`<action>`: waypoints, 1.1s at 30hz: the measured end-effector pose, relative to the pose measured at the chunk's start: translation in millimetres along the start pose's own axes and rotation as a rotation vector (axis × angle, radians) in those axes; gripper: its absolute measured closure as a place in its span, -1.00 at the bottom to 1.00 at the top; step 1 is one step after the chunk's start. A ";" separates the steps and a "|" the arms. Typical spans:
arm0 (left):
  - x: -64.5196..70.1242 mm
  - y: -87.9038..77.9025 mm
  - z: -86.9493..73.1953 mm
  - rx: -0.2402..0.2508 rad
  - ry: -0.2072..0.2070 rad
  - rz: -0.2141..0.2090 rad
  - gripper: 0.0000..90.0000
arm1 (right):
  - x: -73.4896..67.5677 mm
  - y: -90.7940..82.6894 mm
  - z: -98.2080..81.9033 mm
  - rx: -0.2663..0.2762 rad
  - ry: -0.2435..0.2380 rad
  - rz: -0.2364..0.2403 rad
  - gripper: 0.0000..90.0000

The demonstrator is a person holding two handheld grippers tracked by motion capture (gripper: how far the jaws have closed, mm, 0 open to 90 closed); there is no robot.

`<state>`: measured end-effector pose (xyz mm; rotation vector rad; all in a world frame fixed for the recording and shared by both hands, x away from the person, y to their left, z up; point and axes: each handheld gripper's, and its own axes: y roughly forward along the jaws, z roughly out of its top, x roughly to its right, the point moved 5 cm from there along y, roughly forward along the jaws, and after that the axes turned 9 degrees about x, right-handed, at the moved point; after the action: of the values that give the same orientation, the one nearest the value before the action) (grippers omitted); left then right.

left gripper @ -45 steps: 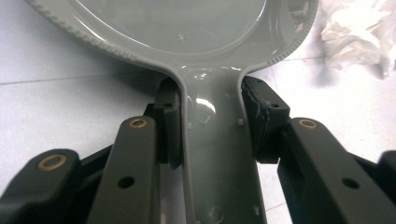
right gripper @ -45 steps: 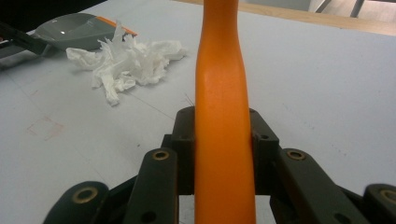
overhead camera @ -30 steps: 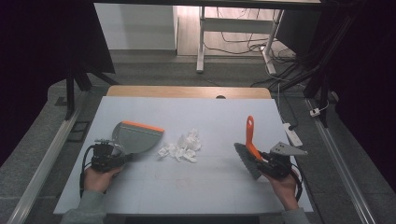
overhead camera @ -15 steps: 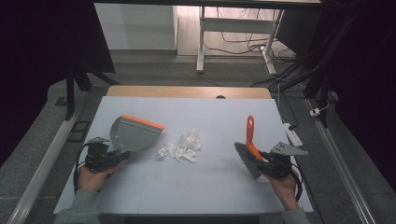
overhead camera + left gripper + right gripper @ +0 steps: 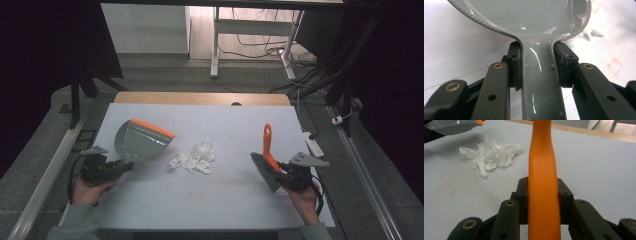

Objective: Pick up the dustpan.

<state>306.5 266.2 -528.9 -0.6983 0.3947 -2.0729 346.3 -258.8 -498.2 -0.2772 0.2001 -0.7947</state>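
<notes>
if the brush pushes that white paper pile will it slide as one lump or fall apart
The paper looks like thin crumpled tissue, so it is probably very light and should give way to the brush. It lies as loose scraps with stray bits at the edges, so it will likely scatter rather than move as one lump. It should crush, not roll.

The high view looks forward and down from above the person's side, taking in the whole pale grey surface from some distance. The left gripper view sits very close, looking along its jaws at the grey plastic dustpan. The right gripper view looks low across the surface. All three share the heap of crumpled white paper scraps.
</notes>
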 end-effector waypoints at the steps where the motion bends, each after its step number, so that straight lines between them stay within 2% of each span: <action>1: -0.4 -1.8 0.7 0.001 0.009 -0.005 0.36 | 0.2 0.0 0.0 0.001 0.001 0.000 0.55; 5: -1.4 -11.5 2.6 0.008 0.057 -0.034 0.36 | 0.1 0.2 0.6 0.003 -0.001 0.000 0.55; 13: -3.2 -22.1 3.0 0.020 0.081 -0.052 0.36 | 0.4 0.6 0.0 -0.001 -0.002 -0.004 0.55; 17: -2.9 -27.1 3.1 0.022 0.108 -0.068 0.36 | -0.1 1.0 -0.1 -0.002 -0.004 -0.003 0.55; 29: 2.6 -32.1 2.5 0.000 0.187 -0.101 0.36 | -0.5 1.7 3.2 0.015 0.004 0.004 0.55; 33: 5.2 -33.6 1.3 -0.009 0.218 -0.125 0.36 | -2.2 3.6 5.2 0.021 0.012 0.014 0.55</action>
<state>283.1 280.6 -508.8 -0.5149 0.4939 -2.2758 348.7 -253.9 -494.2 -0.2508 0.2042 -0.7839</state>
